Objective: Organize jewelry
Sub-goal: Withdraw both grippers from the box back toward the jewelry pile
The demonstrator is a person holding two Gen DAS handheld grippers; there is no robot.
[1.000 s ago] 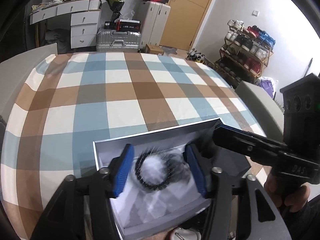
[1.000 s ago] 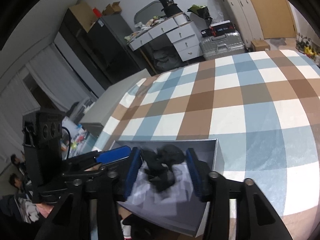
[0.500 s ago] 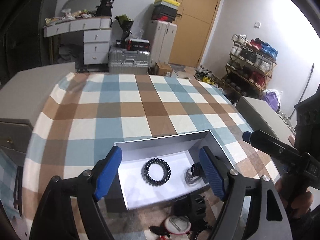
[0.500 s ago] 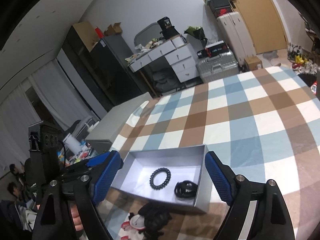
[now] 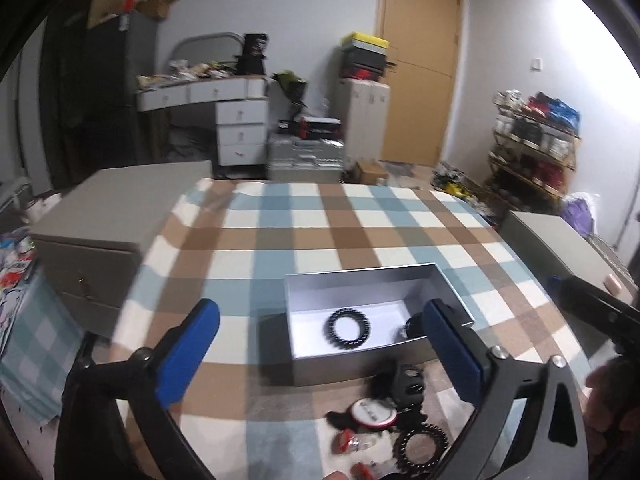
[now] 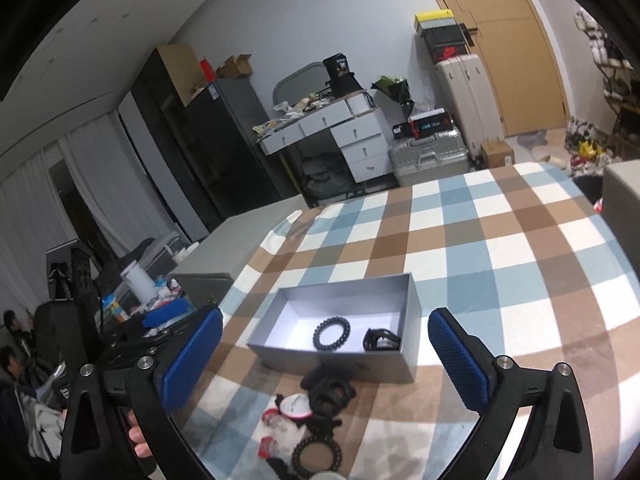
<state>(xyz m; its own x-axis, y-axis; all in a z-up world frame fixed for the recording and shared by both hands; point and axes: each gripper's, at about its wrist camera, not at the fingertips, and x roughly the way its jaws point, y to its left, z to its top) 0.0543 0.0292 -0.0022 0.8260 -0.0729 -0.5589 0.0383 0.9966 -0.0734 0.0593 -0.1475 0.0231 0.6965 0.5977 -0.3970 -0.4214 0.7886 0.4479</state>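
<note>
A grey box [image 5: 376, 354] sits open on a bed covered with a blue, brown and white checked cloth [image 5: 360, 220]. Inside the box, on its pale floor, a black bead bracelet [image 5: 346, 327] lies flat near the middle. A second dark piece [image 6: 380, 339] lies toward the right end of the box, apart from the bracelet; in the left wrist view it is half hidden behind a blue pad, and it looks like a coiled band, though the blur makes that uncertain.

The left gripper [image 5: 320, 354] hangs in front of the box with its jaws spread wide; they have just been opening, and nothing sits between the blue pads [image 5: 188, 354]. The right gripper [image 6: 326, 362] is likewise spread wide, its jaws just opened, with nothing pinched between its pads [image 6: 460, 364]. Both point down toward the box from the near side.

On the cloth just in front of the box lies a loose pile of other pieces: a black bunched item [image 6: 330, 394] touching the box's near wall, a round red-and-white thing [image 5: 372, 414], and a dark toothed ring [image 5: 420, 446] nearest the cameras. A fingertip of the person's hand [image 6: 140, 442] shows beside the left gripper's frame in the right wrist view.
</note>
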